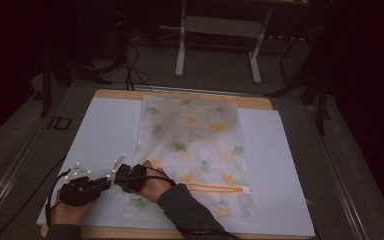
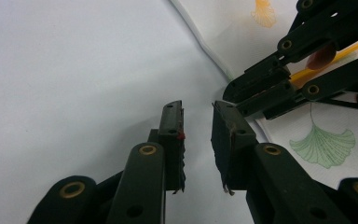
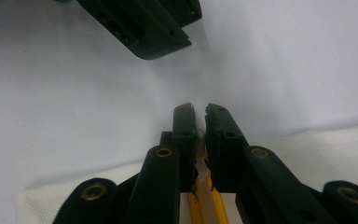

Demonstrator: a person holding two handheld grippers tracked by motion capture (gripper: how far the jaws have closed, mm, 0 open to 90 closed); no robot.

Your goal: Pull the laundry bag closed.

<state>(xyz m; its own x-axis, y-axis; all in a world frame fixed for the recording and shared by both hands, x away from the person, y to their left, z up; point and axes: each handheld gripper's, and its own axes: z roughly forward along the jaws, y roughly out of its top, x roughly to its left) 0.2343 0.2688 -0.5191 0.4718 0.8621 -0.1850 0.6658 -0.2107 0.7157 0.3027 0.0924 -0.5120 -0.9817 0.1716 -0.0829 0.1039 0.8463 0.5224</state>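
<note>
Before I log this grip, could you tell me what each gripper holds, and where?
The right gripper is shut at the zipper's end at the mesh laundry bag's edge, apparently on its pull. The left gripper holds nothing.

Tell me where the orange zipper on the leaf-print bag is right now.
In the high view the orange zipper runs across the near end of the leaf-print bag, just right of the right gripper, near the white board's front edge.

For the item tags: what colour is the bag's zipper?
Orange-yellow zipper on the leaf-print bag, seen best in the high view.
</note>
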